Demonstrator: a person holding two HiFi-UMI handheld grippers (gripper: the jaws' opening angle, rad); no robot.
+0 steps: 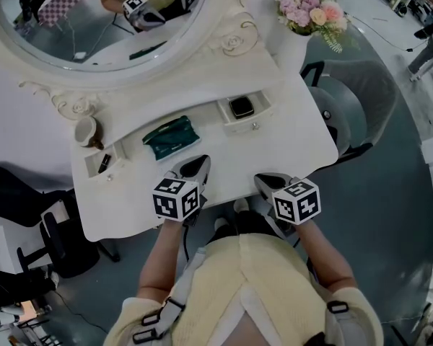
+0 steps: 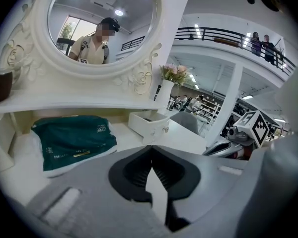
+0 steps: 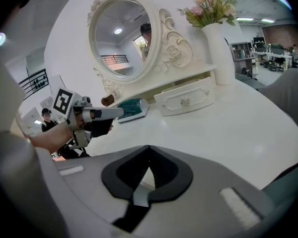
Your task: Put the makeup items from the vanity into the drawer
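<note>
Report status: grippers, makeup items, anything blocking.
Both shut, empty: left gripper, right gripper. On vanity top: green pouch, just ahead of left gripper. Both small drawers open. Nothing in the way.

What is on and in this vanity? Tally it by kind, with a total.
Open drawers: 2
Dark items in the drawers: 2
Green pouch: 1
Cup: 1
Vase of flowers: 1
Total: 7
</note>
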